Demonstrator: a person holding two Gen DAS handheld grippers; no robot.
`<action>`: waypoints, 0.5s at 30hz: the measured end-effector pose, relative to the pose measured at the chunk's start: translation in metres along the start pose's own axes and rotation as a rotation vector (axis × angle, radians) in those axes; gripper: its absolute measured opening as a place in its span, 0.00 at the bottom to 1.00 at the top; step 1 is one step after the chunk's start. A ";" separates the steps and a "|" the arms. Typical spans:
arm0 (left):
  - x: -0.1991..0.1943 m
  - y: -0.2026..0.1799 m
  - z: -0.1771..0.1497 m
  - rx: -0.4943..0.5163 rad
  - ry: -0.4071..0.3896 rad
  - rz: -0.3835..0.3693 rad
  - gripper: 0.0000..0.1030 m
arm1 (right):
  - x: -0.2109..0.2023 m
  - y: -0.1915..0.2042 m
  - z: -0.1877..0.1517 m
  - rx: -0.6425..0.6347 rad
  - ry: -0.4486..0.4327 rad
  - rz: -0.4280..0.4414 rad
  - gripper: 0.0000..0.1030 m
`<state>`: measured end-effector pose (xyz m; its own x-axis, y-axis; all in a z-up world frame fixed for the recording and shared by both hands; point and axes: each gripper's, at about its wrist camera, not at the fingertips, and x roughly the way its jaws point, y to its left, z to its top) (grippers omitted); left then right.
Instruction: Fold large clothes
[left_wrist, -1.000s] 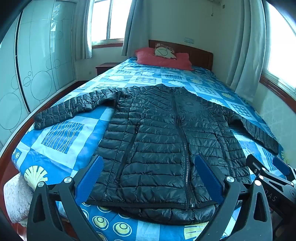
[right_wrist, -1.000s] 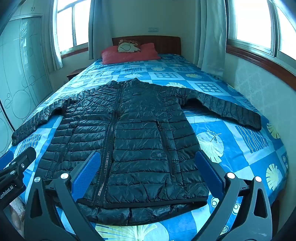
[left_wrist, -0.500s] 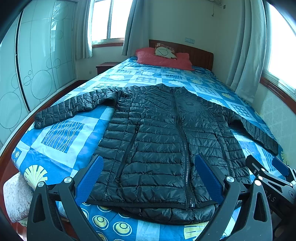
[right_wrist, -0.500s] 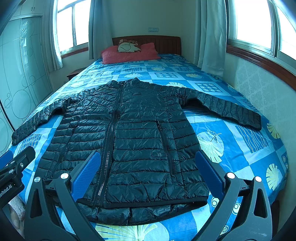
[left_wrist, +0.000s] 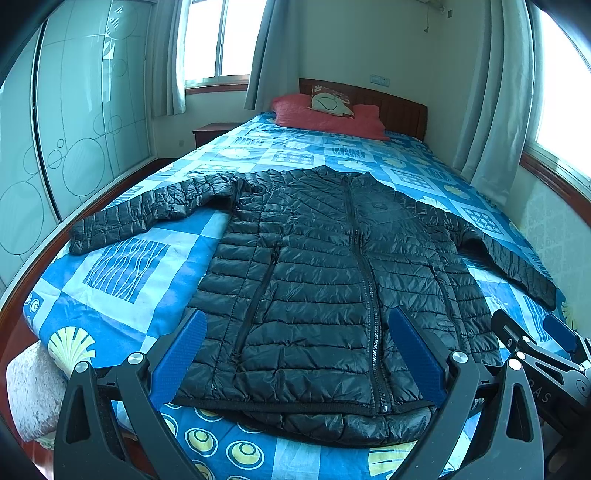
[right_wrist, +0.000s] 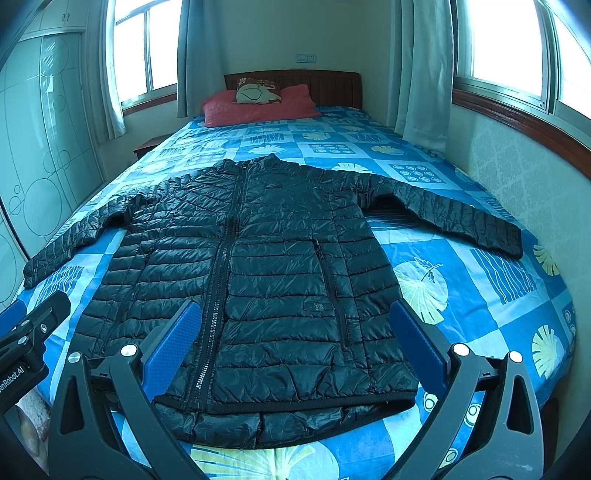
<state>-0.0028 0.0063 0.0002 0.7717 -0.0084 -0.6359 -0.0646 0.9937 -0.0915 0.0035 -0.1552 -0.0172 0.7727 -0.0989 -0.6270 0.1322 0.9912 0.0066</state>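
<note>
On a blue patterned bed (left_wrist: 122, 280), a black quilted jacket (left_wrist: 332, 288) lies flat, zipped, both sleeves spread wide, hem toward the foot. The left gripper (left_wrist: 299, 354) and right gripper (right_wrist: 301, 347) hover above the hem, jaws spread wide, holding nothing.

You are facing open air above the bed (left_wrist: 122, 280), nothing standing over the jacket (left_wrist: 332, 280); its sleeves are lying spread towards both bed edges; bare bedspread is showing beside the hem on either side; your two wide-open tools are hovering apart, near the foot.
</note>
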 end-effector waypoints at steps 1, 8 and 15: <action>0.000 0.000 0.000 0.001 0.000 0.000 0.95 | 0.000 0.000 0.000 0.000 0.000 0.000 0.98; 0.000 0.001 -0.002 0.001 0.000 -0.002 0.95 | 0.000 0.000 0.000 0.000 0.000 0.000 0.98; 0.000 0.001 -0.005 -0.003 0.004 -0.001 0.95 | 0.000 -0.001 0.003 0.000 0.002 0.000 0.98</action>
<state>-0.0059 0.0062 -0.0041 0.7694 -0.0095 -0.6387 -0.0659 0.9934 -0.0942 0.0052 -0.1568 -0.0152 0.7714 -0.0989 -0.6286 0.1321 0.9912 0.0062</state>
